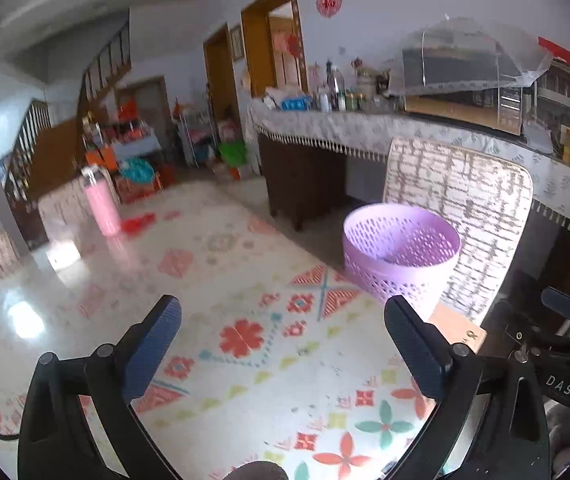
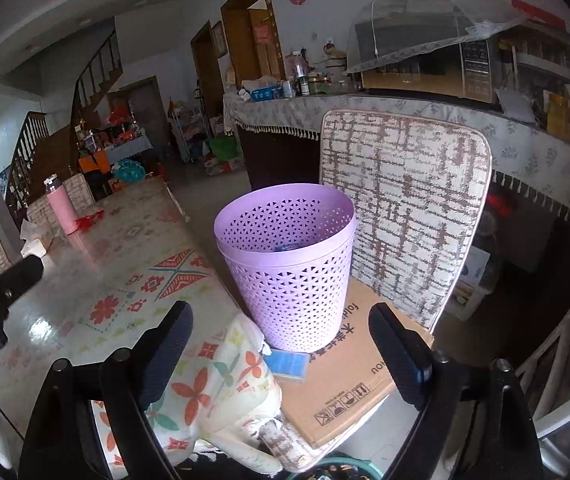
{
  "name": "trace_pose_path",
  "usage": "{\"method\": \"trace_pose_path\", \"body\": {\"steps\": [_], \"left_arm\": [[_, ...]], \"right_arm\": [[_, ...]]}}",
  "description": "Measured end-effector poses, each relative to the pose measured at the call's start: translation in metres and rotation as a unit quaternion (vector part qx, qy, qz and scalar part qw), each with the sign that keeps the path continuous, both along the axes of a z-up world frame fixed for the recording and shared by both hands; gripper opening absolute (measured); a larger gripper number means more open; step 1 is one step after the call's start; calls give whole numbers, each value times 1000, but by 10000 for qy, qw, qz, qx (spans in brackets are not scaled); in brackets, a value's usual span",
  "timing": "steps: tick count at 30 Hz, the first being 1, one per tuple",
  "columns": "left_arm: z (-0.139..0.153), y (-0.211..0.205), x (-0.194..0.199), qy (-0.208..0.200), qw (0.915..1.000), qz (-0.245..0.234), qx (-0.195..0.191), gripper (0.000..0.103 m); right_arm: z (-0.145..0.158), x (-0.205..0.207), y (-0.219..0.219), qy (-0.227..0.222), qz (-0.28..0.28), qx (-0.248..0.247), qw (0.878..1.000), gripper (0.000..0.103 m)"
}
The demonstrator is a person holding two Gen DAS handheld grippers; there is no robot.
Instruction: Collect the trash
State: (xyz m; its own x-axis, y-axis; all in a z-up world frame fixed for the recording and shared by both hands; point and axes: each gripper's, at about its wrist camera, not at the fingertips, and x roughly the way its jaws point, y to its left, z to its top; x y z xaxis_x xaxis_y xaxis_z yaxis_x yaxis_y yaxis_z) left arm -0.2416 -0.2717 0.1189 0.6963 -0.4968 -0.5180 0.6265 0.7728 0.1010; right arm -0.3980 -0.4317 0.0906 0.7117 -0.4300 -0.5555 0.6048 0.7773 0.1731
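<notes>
The purple basket (image 2: pixel 287 266) is the landmark here. It is a perforated plastic bin, and it stands upright on a flat cardboard box (image 2: pixel 349 376) that lies on the seat of a chair. The chair back (image 2: pixel 403 208), covered with a white and brown woven cushion, rises just behind the basket. Inside the basket, low against its far wall, something blue (image 2: pixel 287 247) shows; I cannot tell what it is. In front of the basket, touching its base, a small blue packet (image 2: pixel 288 364) lies on the cardboard box.

To the left of the basket is the worktop (image 2: pixel 125 248), covered with a glossy cloth with red and green flower patterns; a corner of this cloth hangs down near the blue packet. Far to the left of the basket, on the worktop, a pink bottle (image 2: pixel 62 208) stands upright.

The right tongs (image 2: pixel 281 344) are open wide and hold nothing; they hover in front of the basket, with the blue packet between the two fingers as the camera sees it. The left tongs (image 1: pixel 283 344) are also open and empty, above the flowered cloth, and the basket (image 1: pixel 401 256) is ahead of them, to the right. Behind the basket, a long counter (image 2: pixel 365 110) with a fringed cloth carries bottles and a microwave (image 2: pixel 433 70) under a mesh cover.
</notes>
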Motion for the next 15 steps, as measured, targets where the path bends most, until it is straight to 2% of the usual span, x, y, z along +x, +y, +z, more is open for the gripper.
{"method": "trace_pose_path", "body": {"steps": [5,15], "left_arm": [[-7,-2,3,174,9998,99,72,101],[-11,-4,-5,56,10000,64,9,101]], "right_arm": [[-3,-3,-3,51,-54,20,10000,93],[-6,-5,-1,111,-98,-106,9998,94]]}}
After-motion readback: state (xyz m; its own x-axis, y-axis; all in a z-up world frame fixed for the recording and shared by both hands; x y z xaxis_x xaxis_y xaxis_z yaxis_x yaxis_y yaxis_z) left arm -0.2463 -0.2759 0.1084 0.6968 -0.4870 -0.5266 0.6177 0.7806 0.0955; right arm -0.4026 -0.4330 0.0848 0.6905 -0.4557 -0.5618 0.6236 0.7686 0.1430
